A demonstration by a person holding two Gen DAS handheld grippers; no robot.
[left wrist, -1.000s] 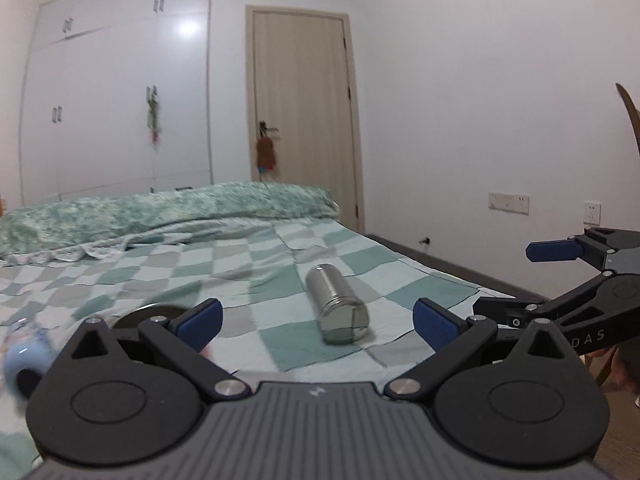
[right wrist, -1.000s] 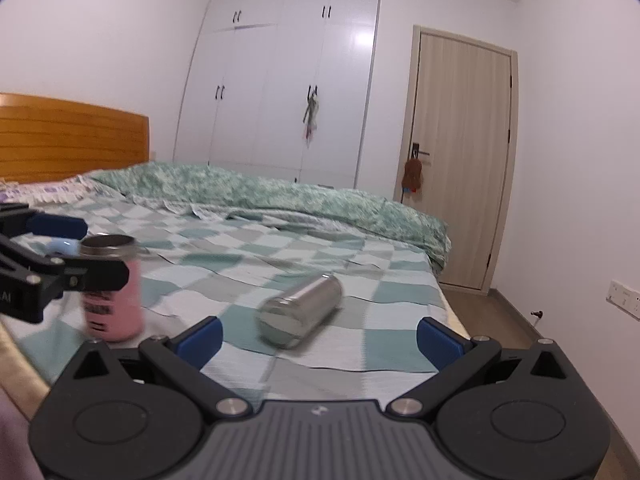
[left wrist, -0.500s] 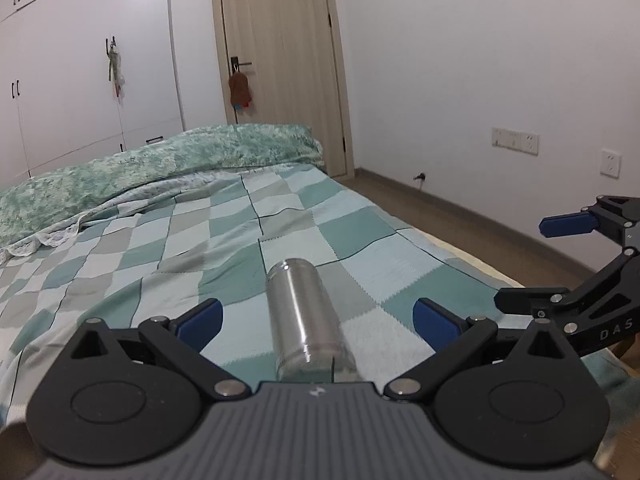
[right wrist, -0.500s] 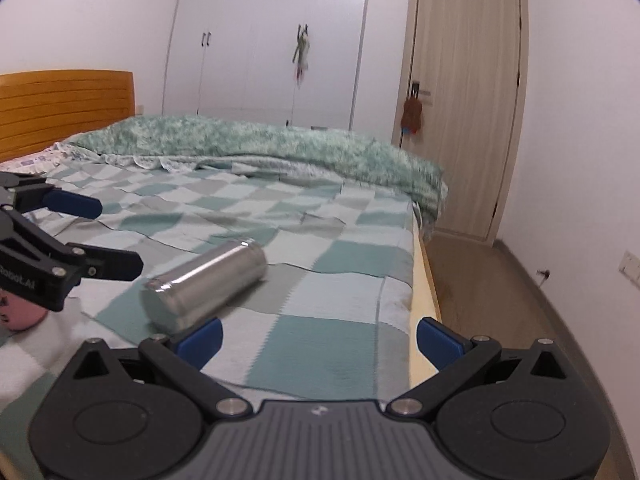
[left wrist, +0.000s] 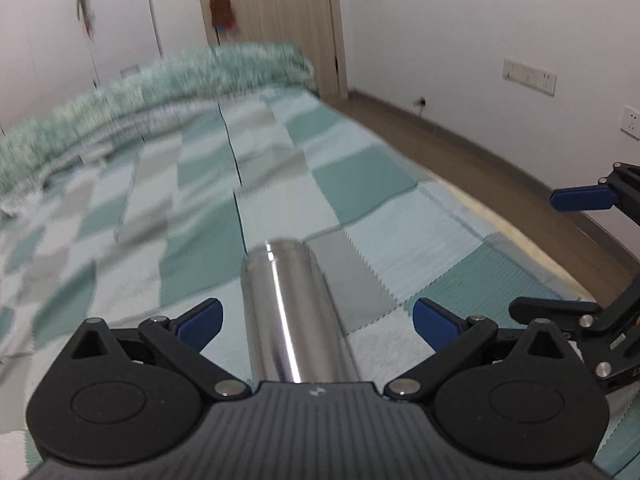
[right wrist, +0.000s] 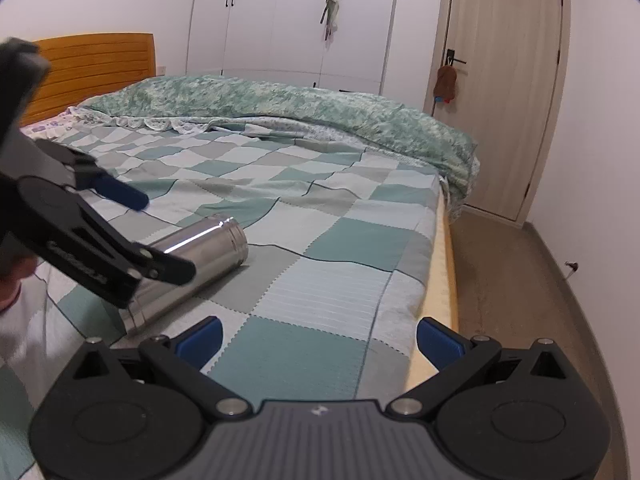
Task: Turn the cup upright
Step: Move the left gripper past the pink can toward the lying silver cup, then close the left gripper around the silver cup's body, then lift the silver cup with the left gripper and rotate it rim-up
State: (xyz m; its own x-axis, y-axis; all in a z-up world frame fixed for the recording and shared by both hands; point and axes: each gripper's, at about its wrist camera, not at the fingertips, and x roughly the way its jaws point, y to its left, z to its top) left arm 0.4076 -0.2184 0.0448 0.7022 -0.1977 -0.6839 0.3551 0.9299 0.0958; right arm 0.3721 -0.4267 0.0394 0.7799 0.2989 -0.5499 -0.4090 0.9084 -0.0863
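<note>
A steel cup (left wrist: 292,316) lies on its side on the checked bedspread (left wrist: 360,184). My left gripper (left wrist: 316,322) is open and straddles the cup's near end, one blue pad on each side, not touching it. In the right wrist view the cup (right wrist: 192,260) lies at the left, partly covered by the left gripper's fingers (right wrist: 120,264). My right gripper (right wrist: 318,340) is open and empty over the bed's near corner, to the right of the cup. It also shows at the right edge of the left wrist view (left wrist: 580,240).
A rumpled green duvet (right wrist: 300,108) lies along the far side of the bed. A wooden headboard (right wrist: 88,68) is at the left. The bed's edge (right wrist: 440,272) drops to a wooden floor on the right, with a door (right wrist: 504,80) beyond.
My left gripper has moved forward over the cup, so the cup now lies between its open fingers. The right gripper has shifted a little to the right. The pink cup has left view.
</note>
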